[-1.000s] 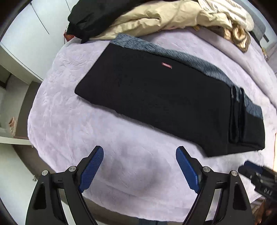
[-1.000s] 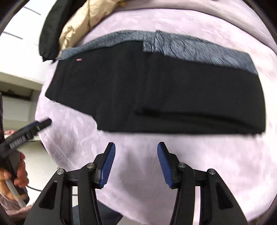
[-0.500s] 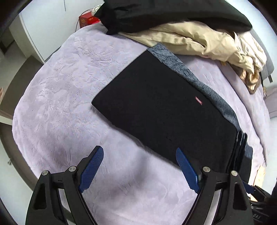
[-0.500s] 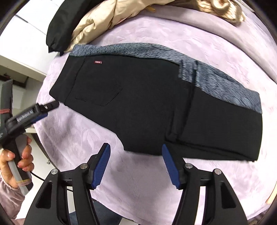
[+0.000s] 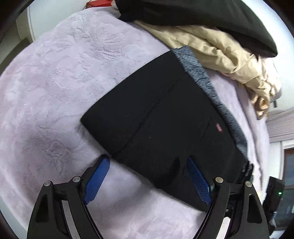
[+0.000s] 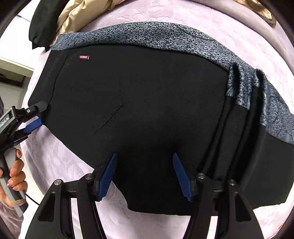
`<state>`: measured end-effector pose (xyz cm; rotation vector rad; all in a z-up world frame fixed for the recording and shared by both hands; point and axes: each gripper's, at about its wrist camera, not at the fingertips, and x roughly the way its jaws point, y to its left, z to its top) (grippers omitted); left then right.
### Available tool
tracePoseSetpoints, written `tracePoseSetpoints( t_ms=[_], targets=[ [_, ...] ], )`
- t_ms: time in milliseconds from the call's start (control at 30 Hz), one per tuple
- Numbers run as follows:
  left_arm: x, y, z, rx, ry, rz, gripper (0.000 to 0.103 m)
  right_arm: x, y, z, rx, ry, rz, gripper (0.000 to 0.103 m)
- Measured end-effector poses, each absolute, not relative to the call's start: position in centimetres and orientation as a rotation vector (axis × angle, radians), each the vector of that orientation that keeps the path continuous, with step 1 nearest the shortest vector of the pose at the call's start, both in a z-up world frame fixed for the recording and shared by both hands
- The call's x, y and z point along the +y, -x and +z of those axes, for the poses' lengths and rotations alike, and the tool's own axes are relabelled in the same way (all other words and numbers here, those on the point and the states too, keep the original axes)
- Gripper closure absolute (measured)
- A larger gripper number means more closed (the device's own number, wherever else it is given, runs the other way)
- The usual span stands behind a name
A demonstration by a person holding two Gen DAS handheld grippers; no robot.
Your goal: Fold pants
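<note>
Black pants (image 5: 165,119) with a mottled grey side band and a small red label lie flat on a lilac blanket (image 5: 55,73). In the right wrist view the pants (image 6: 147,88) fill the frame, with folded layers stacked at their right end (image 6: 248,128). My left gripper (image 5: 147,159) is open and hangs over the near edge at the pants' left end, one finger off the cloth. My right gripper (image 6: 144,154) is open, both fingers over black fabric by the near edge. The left gripper (image 6: 39,114) also shows at the pants' left corner.
A beige garment (image 5: 211,47) and a black garment (image 5: 202,14) are piled at the far side of the bed, against the pants' grey band. A red box (image 5: 99,2) sits beyond them. A person's hand (image 6: 14,174) holds the left gripper's handle.
Both grippers have come down and in toward the pants, from over bare blanket to over the near edge. The left view has rolled. The right jaws stand wider than before.
</note>
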<state>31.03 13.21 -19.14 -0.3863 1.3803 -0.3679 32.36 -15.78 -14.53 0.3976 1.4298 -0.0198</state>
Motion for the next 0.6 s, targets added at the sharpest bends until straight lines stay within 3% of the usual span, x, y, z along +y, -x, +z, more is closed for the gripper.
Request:
tracePoseSetpoints(
  t_ms=[267,367,400,500,600],
  targets=[
    [11.9,-30.3,-16.2,1.244,0.496,-0.473,0.017,-15.9,-31.6,-14.9,1.414,-0.418,-0.001,0.034],
    [11.0,-31.4,-18.7,1.332,0.445,-0.396,0.019,-16.0,-31.5,-15.1,1.413,-0.416,0.011,0.032],
    [11.1,-31.7,-19.4,1.351,0.443,-0.364,0.034,-16.0,-31.5,-15.1,1.414,-0.411,0.017,0.031],
    [10.8,-31.9,-19.5,1.355,0.419,-0.31,0.058,-15.7,-31.4,-14.6,1.418,-0.392,0.028,0.031],
    [8.5,-31.2,-17.6,1.298,0.254,-0.29,0.066,-16.1,-31.2,-12.8,1.393,-0.424,0.04,0.031]
  ],
)
